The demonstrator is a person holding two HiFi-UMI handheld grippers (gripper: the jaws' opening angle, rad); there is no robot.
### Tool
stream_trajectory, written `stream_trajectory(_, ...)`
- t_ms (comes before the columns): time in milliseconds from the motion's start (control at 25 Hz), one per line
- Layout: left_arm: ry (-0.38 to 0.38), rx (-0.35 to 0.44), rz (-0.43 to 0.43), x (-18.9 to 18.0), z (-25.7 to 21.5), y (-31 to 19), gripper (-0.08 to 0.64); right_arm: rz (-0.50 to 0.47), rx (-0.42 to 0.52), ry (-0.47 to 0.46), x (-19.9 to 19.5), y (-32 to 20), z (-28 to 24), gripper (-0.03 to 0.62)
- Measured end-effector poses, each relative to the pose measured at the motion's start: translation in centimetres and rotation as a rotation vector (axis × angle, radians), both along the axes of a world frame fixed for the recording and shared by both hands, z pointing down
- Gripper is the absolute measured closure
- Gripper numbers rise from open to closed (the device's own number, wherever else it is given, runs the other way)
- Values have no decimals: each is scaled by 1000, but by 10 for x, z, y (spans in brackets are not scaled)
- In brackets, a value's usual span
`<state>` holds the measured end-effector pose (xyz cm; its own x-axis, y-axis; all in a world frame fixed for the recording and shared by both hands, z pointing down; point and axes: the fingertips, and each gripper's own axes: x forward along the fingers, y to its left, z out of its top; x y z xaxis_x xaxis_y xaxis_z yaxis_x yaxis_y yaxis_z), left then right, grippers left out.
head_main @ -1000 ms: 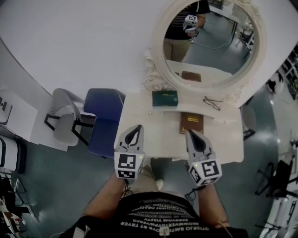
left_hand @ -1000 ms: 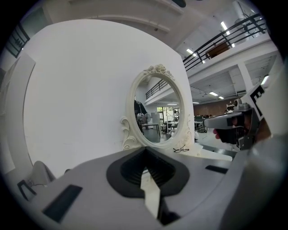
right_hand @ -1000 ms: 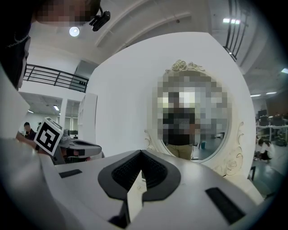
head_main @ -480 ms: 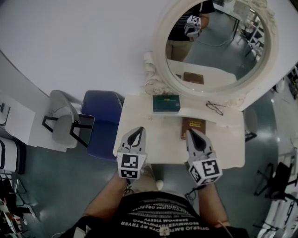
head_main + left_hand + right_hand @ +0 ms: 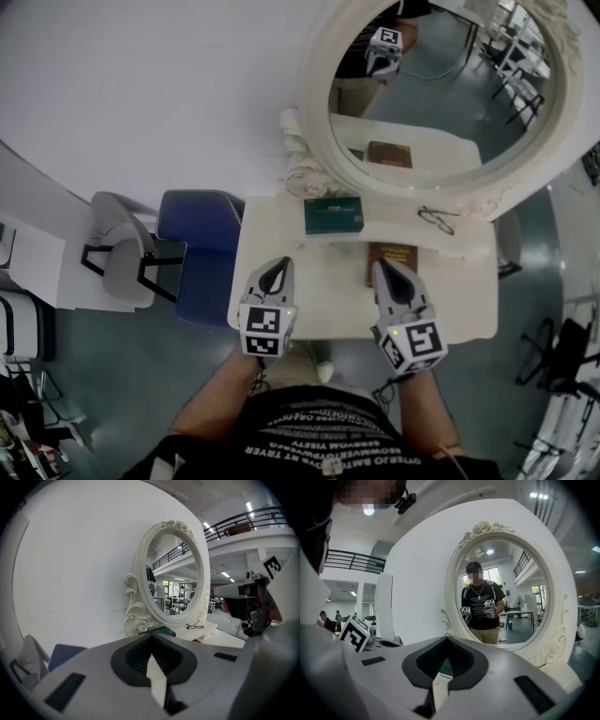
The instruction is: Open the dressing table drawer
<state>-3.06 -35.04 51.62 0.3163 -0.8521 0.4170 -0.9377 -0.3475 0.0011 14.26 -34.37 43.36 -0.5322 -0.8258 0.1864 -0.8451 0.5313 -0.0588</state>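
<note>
Since a second ago both arms have eased forward and a touch lower. The left hand-held gripper [image 5: 278, 265] and the right hand-held gripper [image 5: 382, 268] now reach over the near part of the white dressing bench [image 5: 267, 230]. Each has its jaws pressed together on nothing, which I'd read as an approach rather than a grab. The drawer can't be seen from above; it should sit in the bench's front, below the edge under the two wrists. A green box [image 5: 333, 216], brown book [image 5: 398, 251] and spectacles [image 5: 437, 221] lie back by the oval mirror [image 5: 441, 94], clear of that front. The forearms run side by side, tips tilted slightly down.
</note>
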Motion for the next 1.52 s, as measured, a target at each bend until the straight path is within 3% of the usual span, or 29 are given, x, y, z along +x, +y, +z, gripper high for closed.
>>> stream_trajectory(920,-2,-243,2,-1,125,-46,555,34,-57,16,-5,-59,33,591)
stream_trajectory(1520,-19,-388,-1,10,198,-62,460,52,-86,21,-8,-72,44,591)
